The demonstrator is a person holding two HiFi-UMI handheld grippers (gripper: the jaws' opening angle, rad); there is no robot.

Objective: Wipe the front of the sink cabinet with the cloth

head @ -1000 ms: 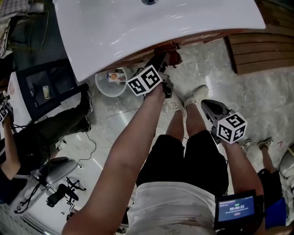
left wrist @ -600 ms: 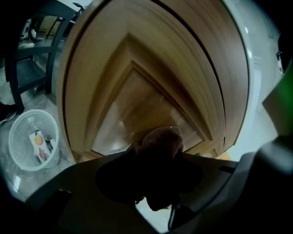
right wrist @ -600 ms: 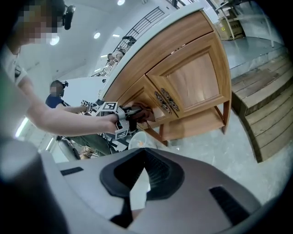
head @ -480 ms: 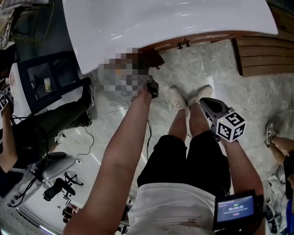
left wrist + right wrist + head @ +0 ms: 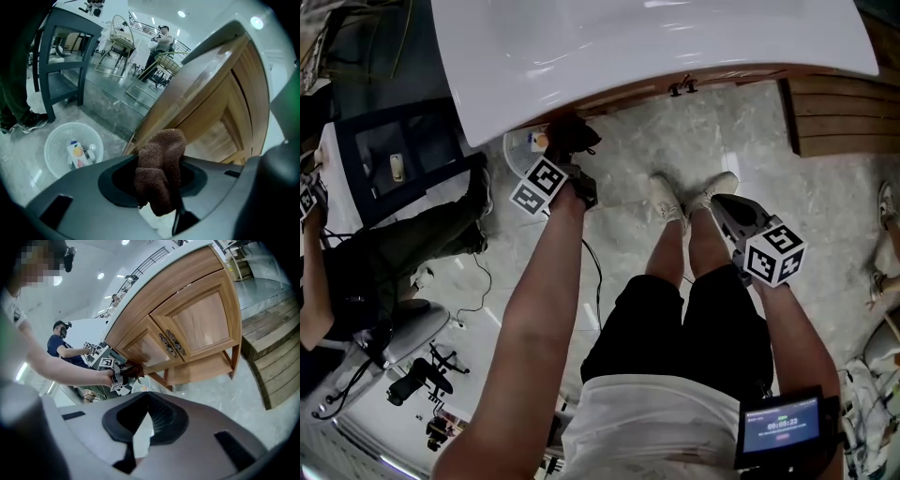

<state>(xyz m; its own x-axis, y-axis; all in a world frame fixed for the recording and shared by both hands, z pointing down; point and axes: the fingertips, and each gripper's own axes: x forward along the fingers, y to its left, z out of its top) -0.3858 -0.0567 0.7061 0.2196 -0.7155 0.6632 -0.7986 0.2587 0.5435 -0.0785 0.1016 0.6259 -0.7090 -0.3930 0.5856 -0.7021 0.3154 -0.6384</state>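
My left gripper [image 5: 567, 159] is shut on a brown cloth [image 5: 573, 131], low beside the left end of the wooden sink cabinet [image 5: 628, 92], under the white sink top [image 5: 656, 47]. In the left gripper view the cloth [image 5: 160, 168] bulges out of the left gripper [image 5: 161, 199], close to the cabinet's left corner [image 5: 187, 108]. Whether it touches the wood I cannot tell. My right gripper [image 5: 724, 208] hangs back over the floor by the person's right leg. In the right gripper view the right gripper [image 5: 142, 430] is shut and empty, facing the cabinet doors [image 5: 197, 319] and their metal handles [image 5: 171, 344].
A white basket [image 5: 61, 140] holding a bottle stands on the floor just left of the cabinet. A dark table [image 5: 394, 159] and a seated person [image 5: 337, 291] are further left. Wooden steps [image 5: 834, 112] lie to the right. The person's feet [image 5: 689, 197] stand before the cabinet.
My left gripper has carried the cloth leftward along the cabinet front, from near the door handles to the left end. The right gripper has barely moved.
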